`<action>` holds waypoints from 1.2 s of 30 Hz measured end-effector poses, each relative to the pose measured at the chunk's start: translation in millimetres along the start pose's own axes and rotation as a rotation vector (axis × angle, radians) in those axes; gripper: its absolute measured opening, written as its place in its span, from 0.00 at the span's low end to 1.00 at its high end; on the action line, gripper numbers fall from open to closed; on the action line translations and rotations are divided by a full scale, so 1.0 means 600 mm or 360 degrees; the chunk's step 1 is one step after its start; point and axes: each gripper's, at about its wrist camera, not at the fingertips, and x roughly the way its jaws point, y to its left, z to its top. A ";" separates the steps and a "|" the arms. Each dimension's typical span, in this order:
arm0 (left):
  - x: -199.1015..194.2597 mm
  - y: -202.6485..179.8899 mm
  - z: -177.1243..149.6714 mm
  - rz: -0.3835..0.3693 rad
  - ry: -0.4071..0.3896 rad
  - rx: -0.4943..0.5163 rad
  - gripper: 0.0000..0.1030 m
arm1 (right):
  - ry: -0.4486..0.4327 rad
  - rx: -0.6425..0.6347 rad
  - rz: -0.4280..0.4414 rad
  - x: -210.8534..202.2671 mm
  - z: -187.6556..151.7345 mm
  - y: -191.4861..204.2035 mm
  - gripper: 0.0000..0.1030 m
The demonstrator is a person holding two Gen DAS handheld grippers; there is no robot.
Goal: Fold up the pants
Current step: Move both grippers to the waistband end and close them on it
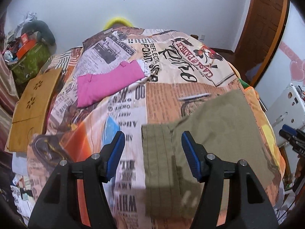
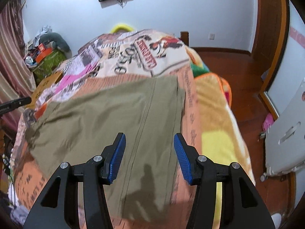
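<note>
You have one pair of olive pants flat on the printed bedspread, both claws empty above it.

One pink folded garment lies on the bedspread beyond the pants, well apart from them. Your left gripper is spread wide over the pants' hemmed edge, gripping nothing; your right gripper is equally wide over the pants' long seam, also gripping nothing. Left of the bedspread, one green box is heaped with clutter, including an orange carton.

Olive pants on newspaper-print bedspread; pink garment.
</note>
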 end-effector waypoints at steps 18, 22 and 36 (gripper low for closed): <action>0.154 -0.005 0.028 -0.0046 0.0249 0.0005 0.60 | 0.0017 -0.0031 -0.0061 0.165 0.121 -0.064 0.47; 0.178 -0.004 0.019 -0.0049 0.0310 0.0010 0.60 | 0.0077 -0.0027 -0.0066 0.213 0.128 -0.074 0.47; 0.210 0.021 0.000 -0.0109 0.0351 -0.0149 0.63 | 0.0248 0.0007 -0.0030 0.308 0.130 -0.087 0.10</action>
